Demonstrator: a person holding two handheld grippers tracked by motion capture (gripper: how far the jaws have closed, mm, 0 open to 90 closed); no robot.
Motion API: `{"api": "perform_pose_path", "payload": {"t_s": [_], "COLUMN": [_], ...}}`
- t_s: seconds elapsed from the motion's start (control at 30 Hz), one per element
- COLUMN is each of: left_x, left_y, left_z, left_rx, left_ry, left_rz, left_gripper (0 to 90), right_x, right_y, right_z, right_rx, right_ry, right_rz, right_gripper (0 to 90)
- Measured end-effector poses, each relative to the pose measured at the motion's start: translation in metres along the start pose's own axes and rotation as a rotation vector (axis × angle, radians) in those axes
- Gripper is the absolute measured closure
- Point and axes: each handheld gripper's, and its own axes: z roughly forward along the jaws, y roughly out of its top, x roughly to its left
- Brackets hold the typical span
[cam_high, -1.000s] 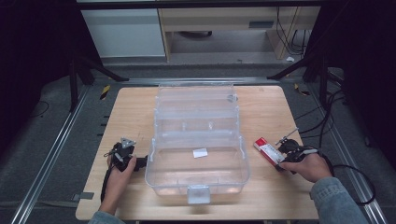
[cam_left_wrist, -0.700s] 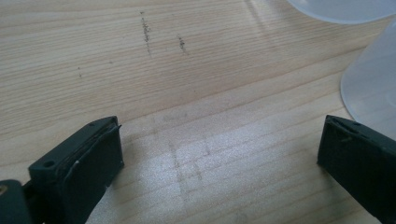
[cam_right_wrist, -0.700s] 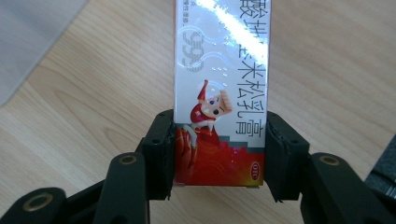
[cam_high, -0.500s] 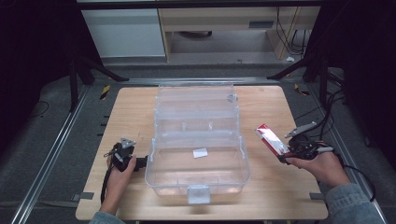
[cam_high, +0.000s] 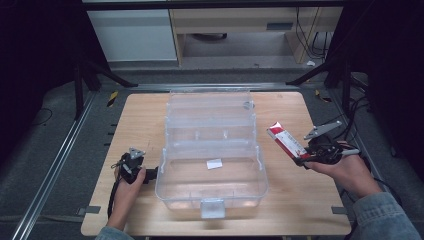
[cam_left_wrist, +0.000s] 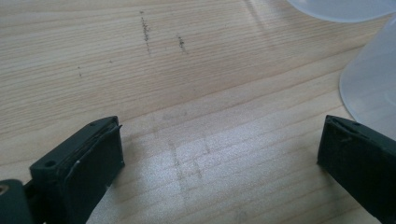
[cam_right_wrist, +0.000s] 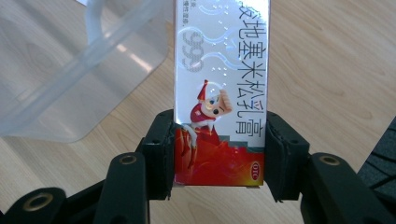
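While the right gripper (cam_high: 303, 156) clamps its jaws on both long sides of a red-and-white carton (cam_right_wrist: 219, 93), the carton hangs above the wooden table (cam_high: 300, 200), right of the clear plastic box (cam_high: 212, 150). The left gripper (cam_high: 150, 174) rests beside that box, jaws wide apart, holding nothing.

We are keeping the left claw (cam_high: 150, 174) low at the left, forearm coming in from the bottom edge, hand wrapped around its body. Its jaws are standing wide apart with nothing between them, pointing toward the middle. We are holding the right claw (cam_high: 301, 158) raised at the right, hand underneath it, wrist angled inward and sleeve showing at the lower corner. Its jaws are pressing from both sides on the red and white carton (cam_right_wrist: 219, 93), about half closed.
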Motion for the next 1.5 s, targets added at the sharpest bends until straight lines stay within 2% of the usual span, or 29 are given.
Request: {"api": "perform_pose_path", "payload": {"t_s": [0.2,0.3,0.4,0.67,0.97,1.17,1.5], "left_x": [0.000,0.000,0.000,0.000,0.000,0.000,0.000], "left_y": [0.000,0.000,0.000,0.000,0.000,0.000,0.000], "left_z": [0.000,0.000,0.000,0.000,0.000,0.000,0.000], "left_rx": [0.000,0.000,0.000,0.000,0.000,0.000,-0.002], "left_ry": [-0.001,-0.001,-0.002,-0.002,-0.004,-0.005,-0.006], "left_rz": [0.000,0.000,0.001,0.000,0.001,0.002,0.004], "left_gripper": [0.0,0.0,0.0,0.0,0.0,0.0,0.0], "right_x": [0.007,0.013,0.015,0.033,0.051,0.059,0.083], "right_y": [0.012,0.025,0.032,0.057,0.082,0.091,0.113], "right_z": [-0.004,-0.010,-0.013,-0.020,-0.014,-0.011,0.004], "right_rx": [-0.020,-0.039,-0.055,-0.081,-0.085,-0.090,-0.077], "right_ry": [0.009,0.016,0.028,0.052,0.077,0.096,0.148], "right_rz": [-0.036,-0.066,-0.073,-0.142,-0.206,-0.230,-0.307], "right_gripper": [51.4,51.5,51.5,51.5,51.5,51.4,51.5]}}
